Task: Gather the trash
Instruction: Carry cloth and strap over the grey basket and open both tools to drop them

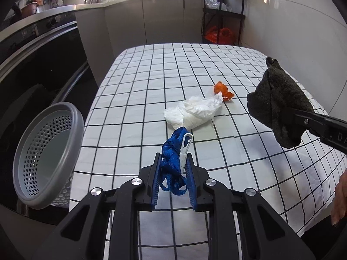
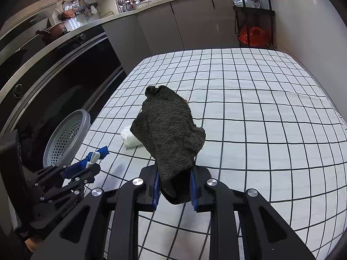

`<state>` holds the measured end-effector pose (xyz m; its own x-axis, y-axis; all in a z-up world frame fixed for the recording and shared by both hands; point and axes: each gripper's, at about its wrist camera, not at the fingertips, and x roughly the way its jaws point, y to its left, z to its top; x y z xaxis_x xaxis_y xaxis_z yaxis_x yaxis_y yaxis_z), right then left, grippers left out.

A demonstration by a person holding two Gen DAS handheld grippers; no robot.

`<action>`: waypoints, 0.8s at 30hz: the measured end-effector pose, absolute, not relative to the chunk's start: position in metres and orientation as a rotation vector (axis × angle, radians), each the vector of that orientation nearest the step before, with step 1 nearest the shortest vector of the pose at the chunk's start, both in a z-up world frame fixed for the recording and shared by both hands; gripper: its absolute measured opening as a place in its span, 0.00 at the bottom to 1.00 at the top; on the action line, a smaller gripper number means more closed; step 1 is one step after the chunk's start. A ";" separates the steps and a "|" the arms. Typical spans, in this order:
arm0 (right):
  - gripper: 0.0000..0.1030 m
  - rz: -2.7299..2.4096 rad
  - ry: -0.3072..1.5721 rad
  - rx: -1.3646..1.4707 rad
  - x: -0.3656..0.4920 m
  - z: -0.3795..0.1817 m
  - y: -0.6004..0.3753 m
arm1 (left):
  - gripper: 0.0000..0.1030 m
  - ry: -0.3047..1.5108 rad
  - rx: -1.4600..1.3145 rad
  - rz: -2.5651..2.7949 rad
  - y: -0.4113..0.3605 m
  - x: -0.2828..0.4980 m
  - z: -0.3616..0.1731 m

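My left gripper [image 1: 173, 164] is shut on a bunched blue strap [image 1: 170, 160] with a white plastic clip [image 1: 185, 151], held just above the checked tablecloth [image 1: 134, 99]. Beyond it lie a crumpled white plastic bag [image 1: 194, 111] and an orange scrap [image 1: 222, 91]. My right gripper [image 2: 174, 179] is shut on a dark grey fuzzy cloth [image 2: 171, 130] that stands up between its fingers; in the left wrist view the same cloth [image 1: 279, 106] hangs at the right. The right wrist view shows the left gripper [image 2: 86, 169] with the strap [image 2: 98, 153] at lower left. The cloth hides most of the white bag [image 2: 129, 137].
A grey perforated bin [image 1: 46, 162] stands off the table's left edge, its mouth tilted toward me; it also shows as the bin [image 2: 67, 138] beside the dark oven front [image 1: 39, 69]. A black shelf rack [image 1: 223, 15] with bags stands at the far end. A hand [image 1: 340, 199] shows at right.
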<state>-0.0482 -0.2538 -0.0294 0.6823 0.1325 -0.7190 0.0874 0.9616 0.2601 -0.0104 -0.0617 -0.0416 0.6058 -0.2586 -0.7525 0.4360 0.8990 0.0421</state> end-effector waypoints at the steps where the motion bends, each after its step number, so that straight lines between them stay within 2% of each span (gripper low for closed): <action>1: 0.21 0.032 0.820 0.279 -0.048 -0.028 -0.249 | 0.21 0.815 0.223 -0.396 -0.056 -0.011 -0.036; 13: 0.21 0.196 0.770 0.209 -0.023 0.002 -0.163 | 0.21 0.704 0.167 -0.180 0.051 0.021 0.023; 24: 0.21 0.347 0.773 0.194 0.043 0.007 -0.073 | 0.21 0.707 0.076 0.012 0.147 0.071 0.023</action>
<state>0.0432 -0.0725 0.0075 0.6630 0.3758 -0.6475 -0.2349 0.9256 0.2967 0.0711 0.1474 0.0227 0.7604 0.0366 -0.6484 0.0151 0.9971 0.0740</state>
